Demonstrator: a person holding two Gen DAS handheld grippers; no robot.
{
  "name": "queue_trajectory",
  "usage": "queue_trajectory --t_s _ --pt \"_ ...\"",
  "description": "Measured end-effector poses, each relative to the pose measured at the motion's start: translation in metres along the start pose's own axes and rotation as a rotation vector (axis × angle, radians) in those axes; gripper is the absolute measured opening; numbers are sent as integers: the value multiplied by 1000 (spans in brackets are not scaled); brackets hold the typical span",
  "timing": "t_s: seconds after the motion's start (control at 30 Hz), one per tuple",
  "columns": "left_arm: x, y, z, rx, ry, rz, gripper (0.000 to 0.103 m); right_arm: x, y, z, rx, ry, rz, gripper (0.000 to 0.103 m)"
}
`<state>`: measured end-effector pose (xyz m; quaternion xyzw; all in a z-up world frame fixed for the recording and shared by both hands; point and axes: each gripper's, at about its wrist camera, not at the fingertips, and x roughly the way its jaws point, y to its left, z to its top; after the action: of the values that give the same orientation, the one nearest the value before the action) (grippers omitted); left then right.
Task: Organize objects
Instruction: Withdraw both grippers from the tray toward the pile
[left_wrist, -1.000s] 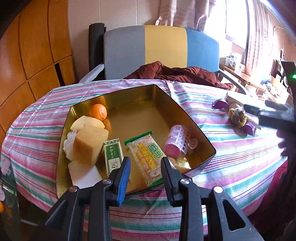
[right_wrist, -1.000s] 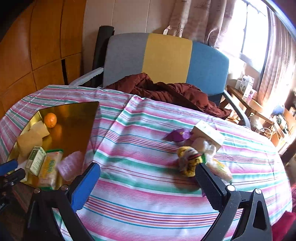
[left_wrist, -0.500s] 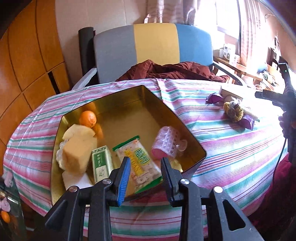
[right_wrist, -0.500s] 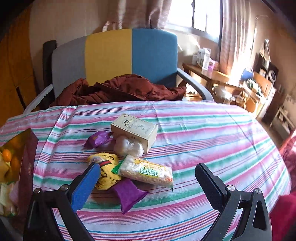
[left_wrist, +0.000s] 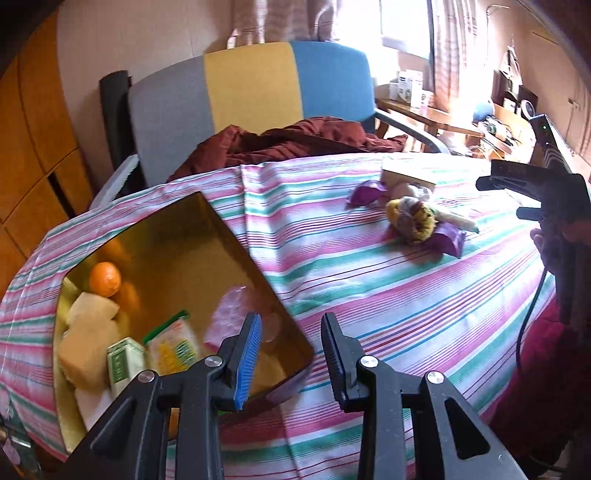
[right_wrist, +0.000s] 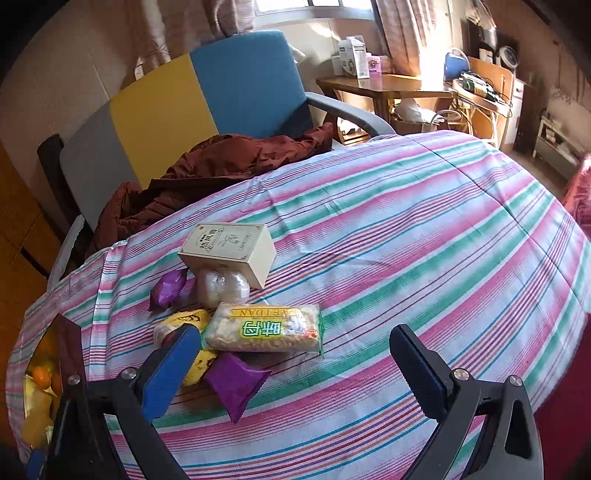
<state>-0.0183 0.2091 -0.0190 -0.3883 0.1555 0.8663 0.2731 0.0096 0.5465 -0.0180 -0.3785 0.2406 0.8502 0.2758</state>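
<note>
What we cannot make out

Behind our left fingers (left_wrist: 248, 354) the pink item (left_wrist: 236, 314) in the gold tin (left_wrist: 236, 243) blurs; our right fingers (right_wrist: 173, 360) cover part of the yellow packet (right_wrist: 184, 321), and the picture's edge cuts the tin.

Printed on the clear noodle-snack packet (right_wrist: 263, 328): yellow band reading "WEIDAN", partly cut off, plus 2 large Chinese characters on a green label, seen upside down. On the cream carton (right_wrist: 231, 252): a line of Chinese characters, too small to read. Green box (left_wrist: 122, 363) in the gold tin (left_wrist: 236, 254): lettering blurred.
</note>
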Motion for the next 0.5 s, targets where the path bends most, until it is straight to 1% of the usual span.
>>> queue_trajectory --t_s 0.07,0.27,0.37,0.5 --pt "5 -9 5 18 4 -18 33 0 -9 1 44 3 -8 103" --pt "26 -32 19 29 41 -88 33 5 -37 5 203 35 43 103" --pt "37 -41 27 26 62 -121 33 9 -41 6 231 55 70 103" --pt "52 -50 37 -2 97 -174 33 10 -37 5 215 65 90 103"
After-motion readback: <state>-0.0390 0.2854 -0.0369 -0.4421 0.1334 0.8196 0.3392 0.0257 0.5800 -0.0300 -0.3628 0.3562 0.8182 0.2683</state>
